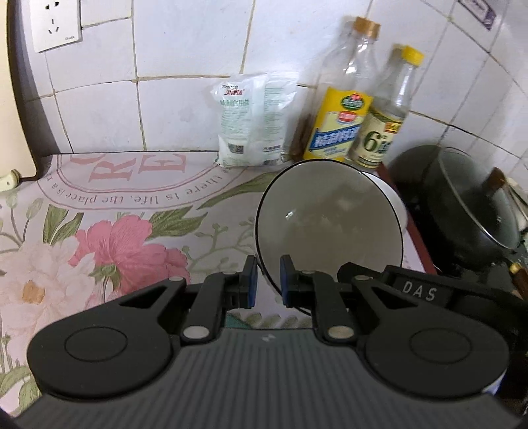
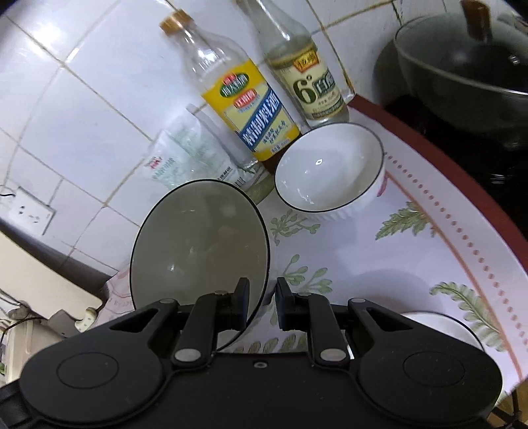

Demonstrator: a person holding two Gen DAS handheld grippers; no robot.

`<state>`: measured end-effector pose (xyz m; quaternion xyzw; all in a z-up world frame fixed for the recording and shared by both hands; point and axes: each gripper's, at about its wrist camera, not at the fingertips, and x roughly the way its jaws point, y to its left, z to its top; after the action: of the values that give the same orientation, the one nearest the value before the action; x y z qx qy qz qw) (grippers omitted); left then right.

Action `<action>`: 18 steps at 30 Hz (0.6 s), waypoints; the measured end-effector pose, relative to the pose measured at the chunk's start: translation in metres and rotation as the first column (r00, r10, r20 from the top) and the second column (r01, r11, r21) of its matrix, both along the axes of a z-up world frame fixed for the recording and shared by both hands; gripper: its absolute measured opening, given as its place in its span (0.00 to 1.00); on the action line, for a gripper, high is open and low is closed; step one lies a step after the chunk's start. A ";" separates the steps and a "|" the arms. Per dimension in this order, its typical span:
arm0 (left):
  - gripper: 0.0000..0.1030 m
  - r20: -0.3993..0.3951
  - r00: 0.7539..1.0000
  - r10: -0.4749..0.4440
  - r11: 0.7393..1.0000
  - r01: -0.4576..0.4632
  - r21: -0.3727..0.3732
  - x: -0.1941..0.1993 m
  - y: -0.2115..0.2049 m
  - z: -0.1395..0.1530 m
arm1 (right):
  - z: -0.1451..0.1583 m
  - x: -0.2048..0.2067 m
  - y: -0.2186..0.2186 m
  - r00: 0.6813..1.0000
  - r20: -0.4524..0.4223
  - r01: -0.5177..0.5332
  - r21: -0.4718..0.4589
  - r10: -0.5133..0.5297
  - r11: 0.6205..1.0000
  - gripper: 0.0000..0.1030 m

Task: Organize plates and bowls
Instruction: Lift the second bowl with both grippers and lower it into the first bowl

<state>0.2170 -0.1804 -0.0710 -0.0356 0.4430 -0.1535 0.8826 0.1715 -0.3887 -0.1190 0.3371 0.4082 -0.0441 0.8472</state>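
Note:
In the left wrist view my left gripper (image 1: 268, 282) is shut on the rim of a white bowl (image 1: 330, 231) with a thin black rim, tilted up so its grey-looking inside faces me above the flowered cloth. In the right wrist view my right gripper (image 2: 262, 305) is shut on the rim of another such bowl (image 2: 201, 254), also tilted up. A third white bowl (image 2: 330, 168) stands upright on the cloth ahead of it, by the bottles. A white dish's edge (image 2: 442, 325) shows behind the right finger.
Two glass bottles (image 1: 343, 112) (image 1: 386, 118) and a white salt bag (image 1: 250, 118) stand against the tiled wall. A black pot with a glass lid (image 1: 468, 204) sits on the stove at the right. A wall socket (image 1: 54, 23) is at upper left.

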 end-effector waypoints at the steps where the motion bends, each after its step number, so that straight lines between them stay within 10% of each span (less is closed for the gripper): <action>1: 0.12 0.003 1.000 -0.002 1.000 0.002 -0.003 -0.005 0.000 0.002 | 0.003 -0.006 -0.001 1.000 0.005 -0.002 0.002 0.002 1.000 0.20; 18: 0.12 0.016 0.999 -0.038 0.998 0.038 -0.047 -0.089 -0.012 0.018 | 0.035 -0.087 -0.021 0.999 0.021 -0.026 -0.021 0.026 0.999 0.20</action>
<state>0.1281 -0.1923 -0.0534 -0.0468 0.4332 -0.1809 0.8817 0.0849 -0.4100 -0.0844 0.3233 0.4032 -0.0338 0.8554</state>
